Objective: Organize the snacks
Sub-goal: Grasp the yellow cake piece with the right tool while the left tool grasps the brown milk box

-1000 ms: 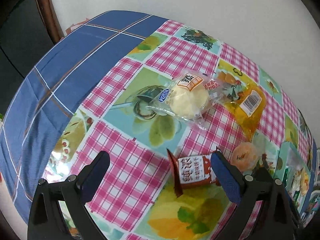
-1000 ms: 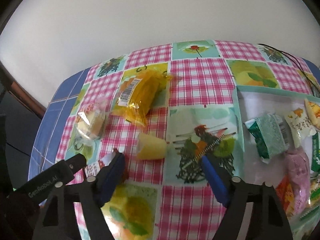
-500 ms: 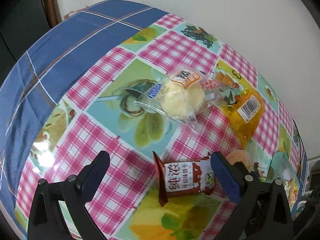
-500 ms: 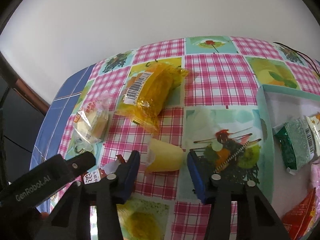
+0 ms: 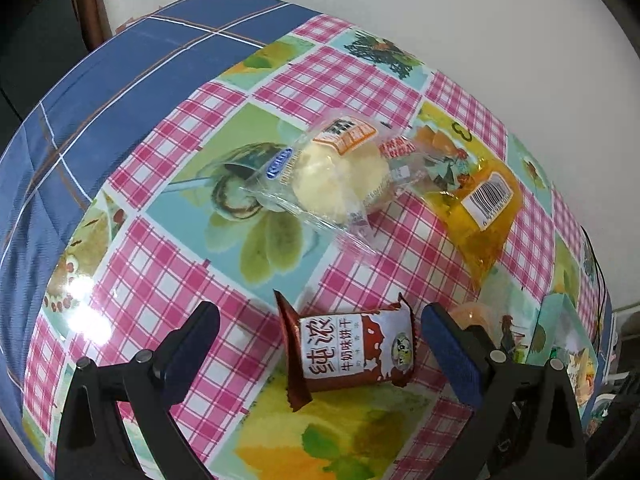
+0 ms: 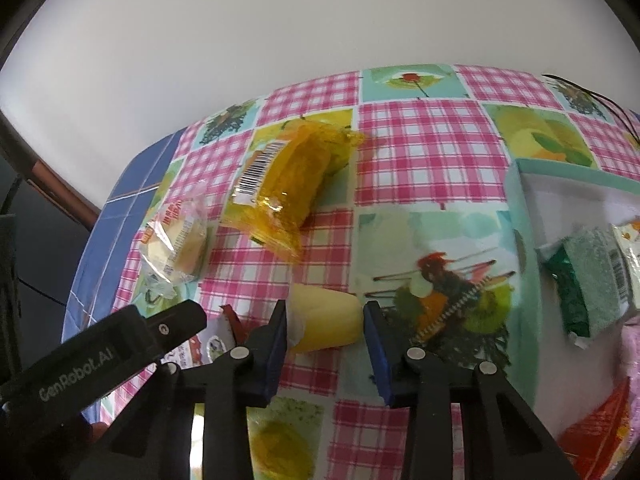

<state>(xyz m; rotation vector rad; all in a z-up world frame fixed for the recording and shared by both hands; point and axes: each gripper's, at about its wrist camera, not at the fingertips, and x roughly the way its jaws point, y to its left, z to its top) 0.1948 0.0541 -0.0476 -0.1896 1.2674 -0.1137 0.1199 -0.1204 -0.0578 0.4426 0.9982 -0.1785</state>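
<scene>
The jaws of the right gripper (image 6: 325, 322) have just been closing, and now their blue pads sit against both ends of a small yellow jelly cup (image 6: 325, 321) lying on its side on the checked tablecloth (image 6: 424, 148); the cup is pinched between them. The left gripper (image 5: 320, 334) has its jaws spread wide, one on each side of a brown biscuit packet (image 5: 349, 354) with white lettering. The packet lies flat on the cloth between the pads, close to the right-hand pad, and neither pad presses on it.

Farther back on the table lies a clear-wrapped cake (image 5: 340, 184), pale and round inside its wrapper. Just beside it, nearer the wall, is a yellow bag (image 6: 286, 188) with a barcode label, and the two wrappers overlap at their ends. To the right of the jelly cup stands a pale green tray (image 6: 520, 216) with a white floor. In it lie a green packet (image 6: 582, 284) and other wrapped snacks, partly cut off at the edge of the view.
</scene>
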